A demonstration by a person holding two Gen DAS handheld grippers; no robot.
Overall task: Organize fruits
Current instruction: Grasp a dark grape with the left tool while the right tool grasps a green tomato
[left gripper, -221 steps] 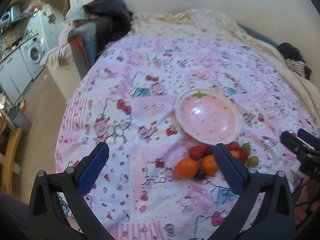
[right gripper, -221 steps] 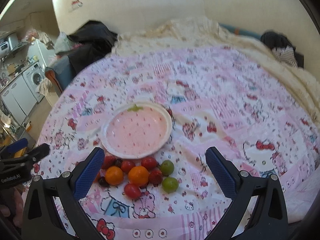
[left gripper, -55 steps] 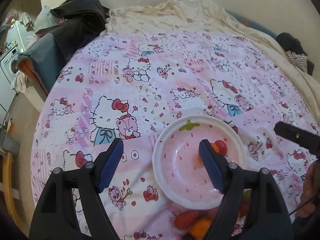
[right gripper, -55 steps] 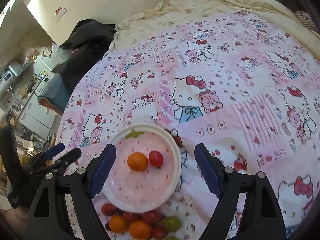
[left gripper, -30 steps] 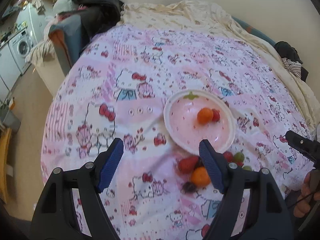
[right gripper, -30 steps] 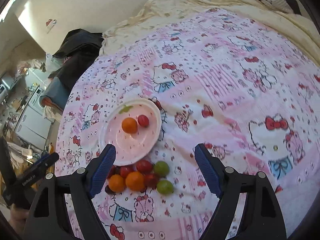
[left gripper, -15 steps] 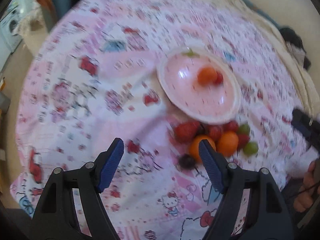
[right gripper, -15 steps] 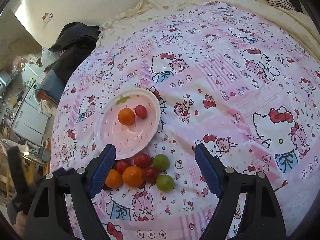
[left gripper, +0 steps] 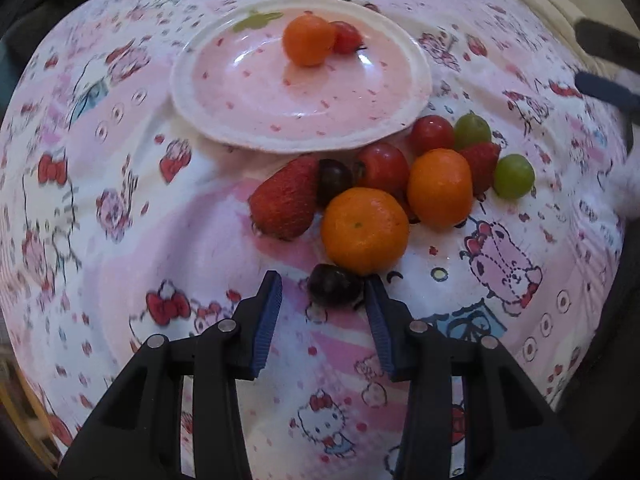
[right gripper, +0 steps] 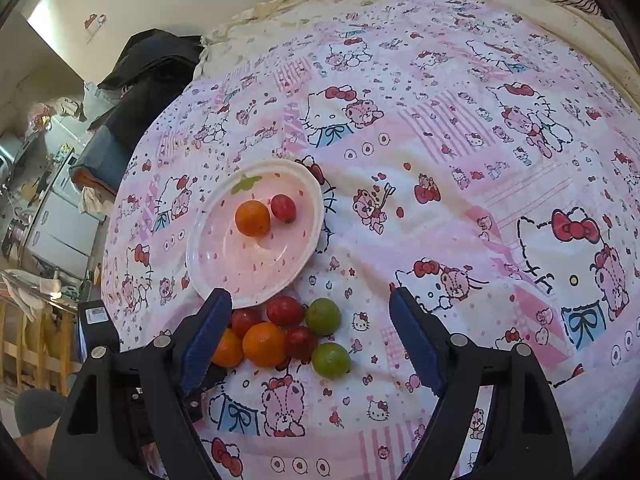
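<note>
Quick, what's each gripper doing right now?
Left gripper: closing around the dark grape, not yet clamped.
Right gripper: open, holding nothing.

We note a soft printed cotton-like cloth bedcover (left gripper: pixel 120 184), matt, with shallow creases near the plate (left gripper: pixel 208 92). The plate looks like glossy plastic or melamine; we see bright highlights on its smooth pink well and a duller white rim. The left gripper (left gripper: pixel 322 294) and right gripper (right gripper: pixel 310 334) show matt black plastic bodies, small bright metal pins, and blue ribbed pads. The dark grape (left gripper: pixel 334 285) has a smooth, faintly shiny skin. The tangerine (left gripper: pixel 365 230) is finely pitted with a satin sheen. The strawberry (left gripper: pixel 285 200) looks rough and seeded. The green grapes (left gripper: pixel 513 176) appear smooth, semi-matt.
</note>
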